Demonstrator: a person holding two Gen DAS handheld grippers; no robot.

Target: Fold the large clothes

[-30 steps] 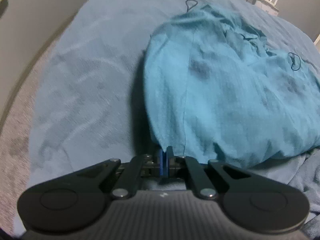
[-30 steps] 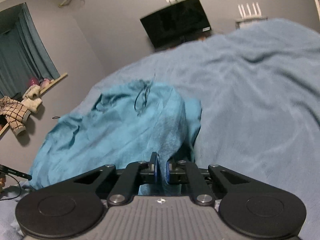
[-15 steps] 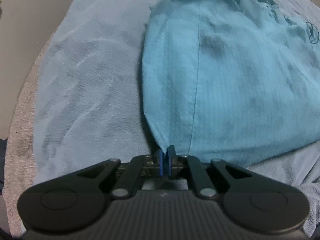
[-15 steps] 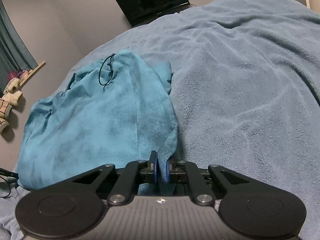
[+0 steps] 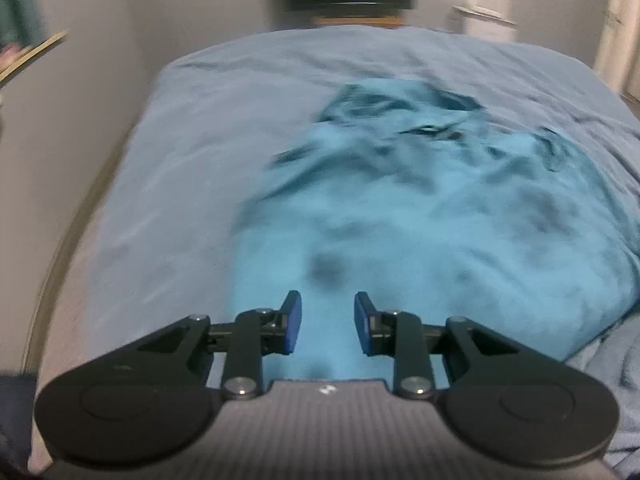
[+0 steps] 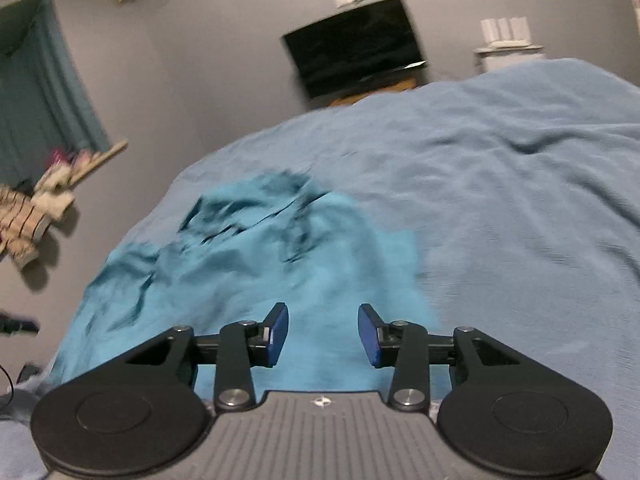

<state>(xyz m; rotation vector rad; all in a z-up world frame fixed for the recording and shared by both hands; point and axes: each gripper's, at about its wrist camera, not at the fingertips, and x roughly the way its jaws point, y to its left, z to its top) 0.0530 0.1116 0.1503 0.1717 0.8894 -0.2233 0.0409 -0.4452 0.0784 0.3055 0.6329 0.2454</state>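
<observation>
The teal garment lies rumpled on the bed. Both the left gripper and right gripper have just opened their fingers and hold nothing, so the loose fold may slide apart.

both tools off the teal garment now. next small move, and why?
Probably lower the left tool and right tool to re-pinch the teal garment. Both have just been opening, with nothing pinched between the pads, and the cloth lies rumpled on the blue blanket, not neatly folded.
</observation>
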